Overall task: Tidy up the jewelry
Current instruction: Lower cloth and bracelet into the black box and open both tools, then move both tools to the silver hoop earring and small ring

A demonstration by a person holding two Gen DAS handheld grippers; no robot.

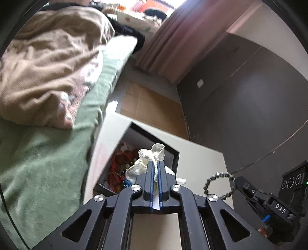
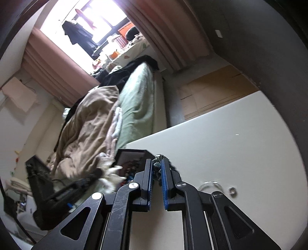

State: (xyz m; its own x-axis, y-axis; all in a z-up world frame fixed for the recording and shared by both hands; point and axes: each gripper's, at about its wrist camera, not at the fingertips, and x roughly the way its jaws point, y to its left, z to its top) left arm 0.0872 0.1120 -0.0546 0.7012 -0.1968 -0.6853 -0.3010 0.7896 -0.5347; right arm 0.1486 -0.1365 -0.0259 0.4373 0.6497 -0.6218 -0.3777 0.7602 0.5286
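Plastic bag clenched in left tool, over box. Right tool grips bead bracelet. Thin hold, beads could slip onto bench.

A bed with a green cover is seen beside the white worktop, and a tan blanket is heaped on it. Pink curtains are hung at the bright window, where what may be a dark garment is suspended. Flattened cardboard is laid on the floor.
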